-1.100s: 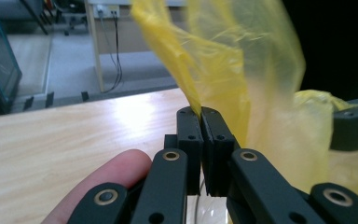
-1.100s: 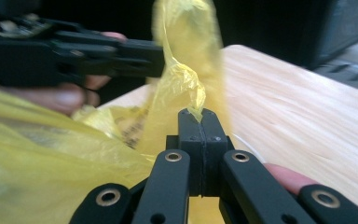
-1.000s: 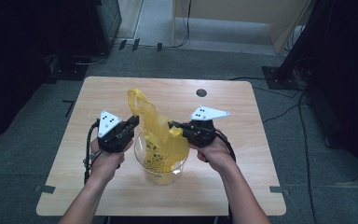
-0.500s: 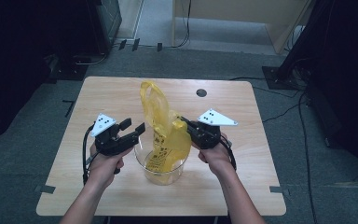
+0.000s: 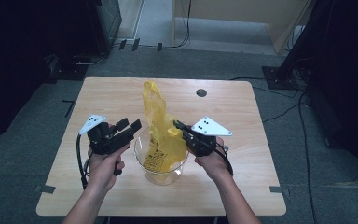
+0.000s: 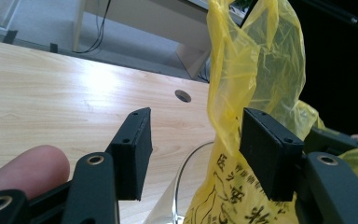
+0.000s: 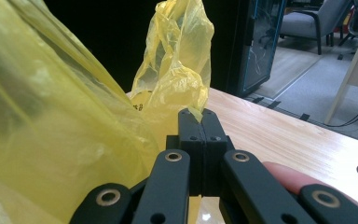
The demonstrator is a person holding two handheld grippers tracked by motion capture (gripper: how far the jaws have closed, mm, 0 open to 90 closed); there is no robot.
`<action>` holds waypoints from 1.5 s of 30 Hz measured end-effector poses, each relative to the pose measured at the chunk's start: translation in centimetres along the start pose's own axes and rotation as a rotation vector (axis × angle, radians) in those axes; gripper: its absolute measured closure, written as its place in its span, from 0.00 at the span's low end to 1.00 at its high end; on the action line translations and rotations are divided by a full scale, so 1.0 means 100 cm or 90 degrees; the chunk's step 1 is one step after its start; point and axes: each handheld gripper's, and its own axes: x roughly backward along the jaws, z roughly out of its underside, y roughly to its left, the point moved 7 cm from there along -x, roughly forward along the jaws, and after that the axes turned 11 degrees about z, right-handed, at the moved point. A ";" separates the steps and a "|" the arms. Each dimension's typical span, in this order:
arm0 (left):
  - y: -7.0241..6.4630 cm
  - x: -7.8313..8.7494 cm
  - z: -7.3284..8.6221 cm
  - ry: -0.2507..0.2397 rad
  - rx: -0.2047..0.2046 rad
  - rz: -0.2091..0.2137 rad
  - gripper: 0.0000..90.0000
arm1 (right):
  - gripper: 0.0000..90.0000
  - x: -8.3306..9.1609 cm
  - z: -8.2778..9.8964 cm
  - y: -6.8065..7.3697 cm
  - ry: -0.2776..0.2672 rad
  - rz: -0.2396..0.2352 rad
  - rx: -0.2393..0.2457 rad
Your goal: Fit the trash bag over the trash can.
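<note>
Yellow bag lining glass bowl, mid-fit.

Yellow plastic bag point(image 5: 161, 130) stands up out of the glass bowl point(image 5: 147, 165) at table point(image 5: 242, 121) centre. Right gripper point(image 7: 201, 114) pinches its edge, likely holding it steady; left gripper point(image 6: 193, 149), jaws just opened apart, hovers beside it unclamped.

Bag in bowl, my grippers flanking it

The plastic bag point(image 5: 161, 135) stands in the glass bowl point(image 5: 142, 161) on the table point(image 5: 242, 116); my left gripper point(image 5: 131, 127) left, right gripper point(image 5: 179, 127) right.

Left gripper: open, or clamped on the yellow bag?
Open. The left gripper has just been opening; its jaws stand apart beside the yellow plastic bag, over the glass bowl rim.
</note>
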 end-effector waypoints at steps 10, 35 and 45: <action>-0.014 -0.007 0.008 0.047 0.067 0.050 0.30 | 1.00 0.002 0.000 0.011 -0.009 0.022 0.044; 0.005 0.039 0.042 0.148 -0.013 0.121 0.98 | 1.00 0.041 0.038 -0.030 0.032 0.086 -0.030; 0.024 0.055 0.060 0.200 -0.040 0.117 0.99 | 1.00 0.059 0.062 -0.033 0.102 0.089 -0.041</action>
